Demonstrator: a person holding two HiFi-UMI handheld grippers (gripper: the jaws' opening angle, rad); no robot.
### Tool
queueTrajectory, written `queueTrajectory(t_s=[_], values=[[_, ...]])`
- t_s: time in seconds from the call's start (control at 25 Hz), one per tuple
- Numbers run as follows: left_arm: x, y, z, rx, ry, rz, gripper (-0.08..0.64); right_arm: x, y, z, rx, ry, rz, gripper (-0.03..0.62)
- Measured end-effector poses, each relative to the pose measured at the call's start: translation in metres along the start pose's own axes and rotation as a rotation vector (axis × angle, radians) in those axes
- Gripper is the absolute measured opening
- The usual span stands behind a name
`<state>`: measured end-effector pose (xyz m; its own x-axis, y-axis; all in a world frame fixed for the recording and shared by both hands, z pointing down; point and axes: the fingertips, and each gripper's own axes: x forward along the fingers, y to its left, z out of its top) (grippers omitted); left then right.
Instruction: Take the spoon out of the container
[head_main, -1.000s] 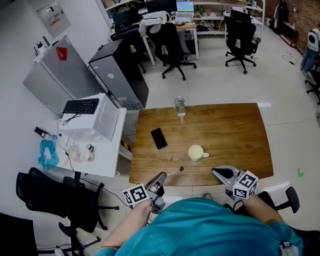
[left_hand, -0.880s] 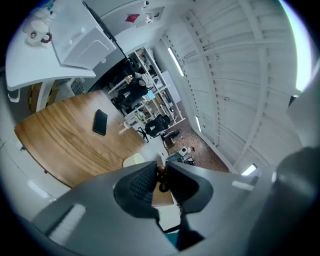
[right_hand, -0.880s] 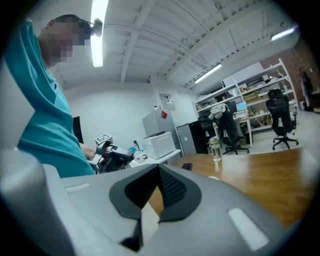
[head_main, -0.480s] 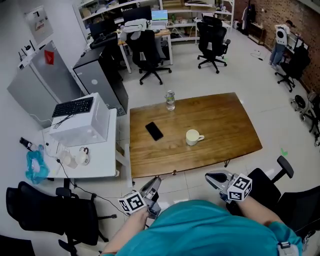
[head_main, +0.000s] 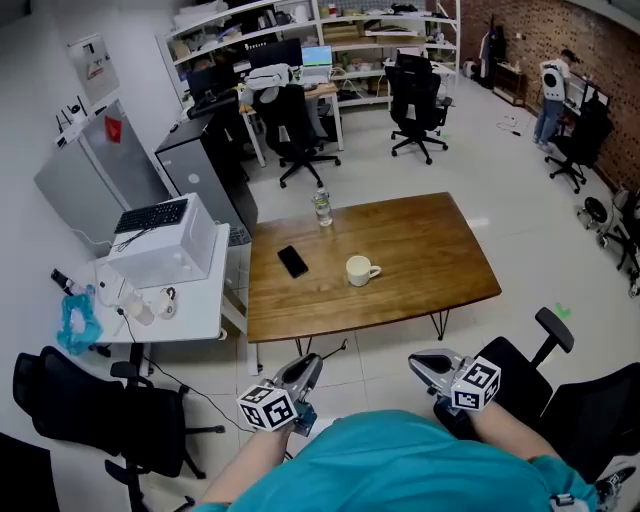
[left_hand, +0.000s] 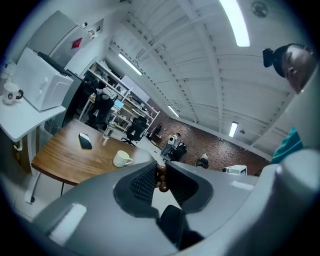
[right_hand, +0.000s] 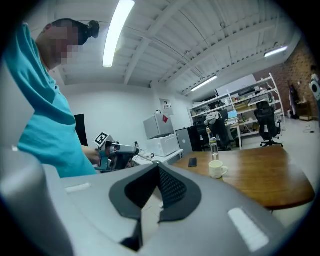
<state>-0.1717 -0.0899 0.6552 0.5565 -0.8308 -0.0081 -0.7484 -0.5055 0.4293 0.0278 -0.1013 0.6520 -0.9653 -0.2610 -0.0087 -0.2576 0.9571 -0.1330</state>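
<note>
Head view: your left gripper (head_main: 308, 368) sits at seven o'clock, pinching the spoon (head_main: 333, 350), whose thin shaft pokes toward one o'clock over the tiled floor (head_main: 540, 240). The spoon is out of the white mug (head_main: 358, 270), which stands mid-table at twelve o'clock, well apart from it. Your right gripper (head_main: 420, 361) hangs at five o'clock. A black phone (head_main: 292, 261) and a water bottle (head_main: 321, 207) sit at about eleven o'clock of the mug on the wooden table (head_main: 440, 270). A black office chair (head_main: 525, 360) stands just beside your right arm

Left gripper view: the jaws are clamped on the spoon's brown beaded handle end (left_hand: 161, 180), and only on that end. The mug (left_hand: 121, 159) shows at nine o'clock

Right gripper view: the pads are pressed together with nothing between them. Your left gripper (right_hand: 131, 151) shows at nine o'clock with the spoon (right_hand: 145, 155) jutting toward the table

With so short a bite on rounded beads, I judge the long free shaft could pivot or slip out on a quick swing and drop to the tiles. The chair at four o'clock could catch your elbow

No writing is legible: the wall notice and red label are too small, and the marker cubes carry only patterns
</note>
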Motion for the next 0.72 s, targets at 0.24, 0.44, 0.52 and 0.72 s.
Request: queueTrajectory(t_s=[0.24,0.44,0.52,0.72], values=[[0.037,-0.107,-0.060,0.098,-0.022,0.033,0.049,-0.119,0.007,-0.015,-0.031,0.013,0.048,0.002],[0.059,-0.195,-0.095,0.156,0.018,0.050,0.049,-0.202,0.008,-0.022,0.010,0.000,0.082,0.002],[0.056,-0.213,-0.092,0.176,0.017,0.053,0.049,-0.212,0.013,-0.019,0.015,0.000,0.091,0.002],[0.021,-0.230,-0.091,0.195,-0.006,0.052,0.049,-0.214,0.046,-0.020,0.027,0.004,0.099,0.002]])
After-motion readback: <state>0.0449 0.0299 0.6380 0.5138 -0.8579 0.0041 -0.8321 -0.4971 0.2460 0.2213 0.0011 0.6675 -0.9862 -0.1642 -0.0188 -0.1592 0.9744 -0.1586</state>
